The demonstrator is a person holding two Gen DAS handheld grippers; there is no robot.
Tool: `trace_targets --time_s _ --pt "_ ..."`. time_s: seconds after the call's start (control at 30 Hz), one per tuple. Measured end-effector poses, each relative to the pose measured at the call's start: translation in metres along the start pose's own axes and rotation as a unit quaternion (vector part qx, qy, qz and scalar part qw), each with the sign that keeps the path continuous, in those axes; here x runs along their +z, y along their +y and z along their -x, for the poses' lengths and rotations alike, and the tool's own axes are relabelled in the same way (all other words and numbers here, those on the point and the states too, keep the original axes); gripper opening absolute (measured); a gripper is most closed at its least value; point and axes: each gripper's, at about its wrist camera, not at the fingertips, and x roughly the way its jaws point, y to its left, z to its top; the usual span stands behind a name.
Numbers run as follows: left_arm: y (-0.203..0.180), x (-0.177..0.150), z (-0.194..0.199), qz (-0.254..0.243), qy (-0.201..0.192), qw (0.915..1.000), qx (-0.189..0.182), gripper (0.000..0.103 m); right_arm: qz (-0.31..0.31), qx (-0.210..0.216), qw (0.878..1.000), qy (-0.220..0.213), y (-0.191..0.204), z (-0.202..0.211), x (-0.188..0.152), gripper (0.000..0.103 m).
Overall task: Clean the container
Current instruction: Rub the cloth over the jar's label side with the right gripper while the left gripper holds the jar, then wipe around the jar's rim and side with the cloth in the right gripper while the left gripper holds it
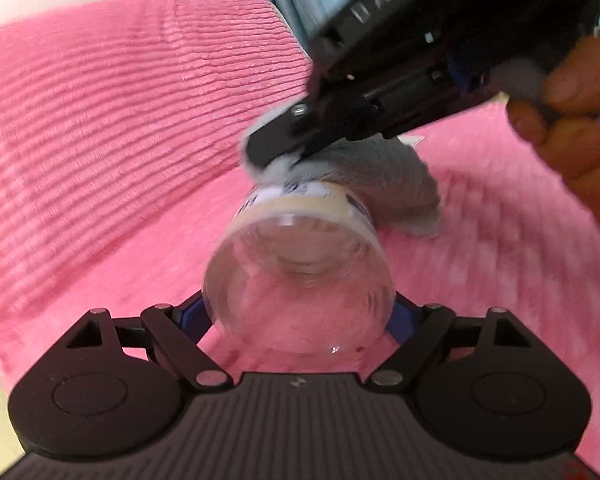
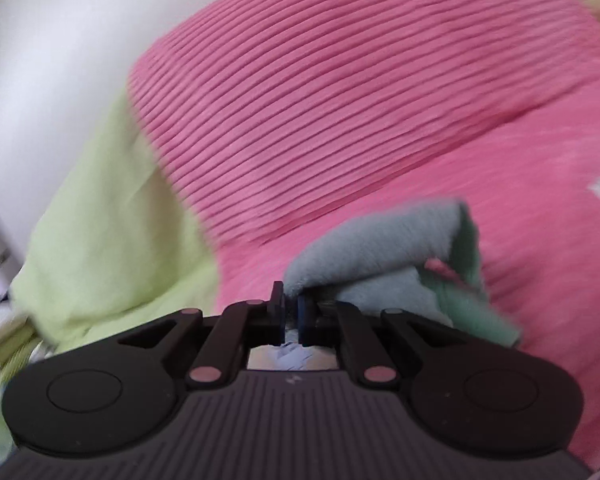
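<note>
Cloth on the jar, both grippers gripping

The left gripper [image 1: 298,316] has its jaws spread around the clear container [image 1: 298,276], lying on its side above the pink bedspread [image 1: 480,260], and the right gripper [image 1: 274,152] presses a grey cloth [image 1: 380,176] against its labelled far end, jaws pinched nearly shut on that cloth; ribbed pink pillow [image 1: 140,120] behind

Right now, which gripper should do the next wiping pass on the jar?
Right. The right gripper is shut on the grey cloth and already sits at the labelled end of the clear jar. The left gripper is clamped around the jar's body, so it should just steady it.
</note>
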Motion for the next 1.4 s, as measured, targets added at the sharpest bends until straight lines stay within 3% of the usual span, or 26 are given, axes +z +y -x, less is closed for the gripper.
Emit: trace_targets --time_s 0.17,0.3,0.4,0.47,0.53,0.67,0.73,0.8,0.93,1.1,1.3,1.4 --pt "0.021 0.001 0.002 0.113 0.005 0.9920 -0.056 0.096 -0.001 -0.004 1.000 -0.004 -0.002 0.003 -0.001 0.003" --pt "0.046 0.000 0.004 0.214 -0.003 0.9727 -0.088 0.096 0.004 0.000 1.000 -0.002 -0.001 0.005 -0.003 0.003" --pt "0.057 -0.001 0.003 0.263 0.001 0.9598 -0.099 0.086 0.009 0.003 1.000 0.000 -0.001 0.006 -0.004 0.003" --pt "0.056 -0.001 0.003 0.260 0.001 0.9603 -0.101 0.086 0.009 0.003 1.000 0.001 0.000 0.004 -0.003 0.003" --pt "0.051 0.001 0.005 0.238 -0.004 0.9669 -0.092 0.086 0.008 0.003 1.000 -0.001 0.001 0.004 -0.003 0.004" --pt "0.022 0.007 0.011 0.103 -0.017 0.9941 -0.030 0.086 0.011 0.020 1.000 0.004 0.004 0.007 -0.003 0.005" --pt "0.007 0.005 0.013 0.042 -0.022 0.9989 -0.001 0.086 0.026 0.040 0.999 0.022 0.011 0.004 -0.007 0.005" --pt "0.003 0.004 0.014 0.024 -0.025 0.9994 0.005 0.086 0.041 0.057 0.997 0.038 0.018 0.001 -0.010 0.005" --pt "0.001 0.005 0.011 0.015 -0.027 0.9995 0.007 0.086 0.070 0.071 0.993 0.058 0.029 -0.005 -0.014 0.003" --pt "-0.002 0.005 0.007 0.010 -0.028 0.9995 0.010 0.086 0.029 0.002 1.000 0.010 0.009 0.000 -0.001 0.002" --pt "0.010 0.005 0.004 0.064 -0.011 0.9978 -0.010 0.091 0.035 -0.007 0.999 0.001 0.010 0.003 -0.003 0.003" --pt "0.017 0.006 0.007 0.096 -0.022 0.9950 -0.019 0.101 0.024 -0.004 1.000 0.000 0.005 0.005 -0.002 0.003"
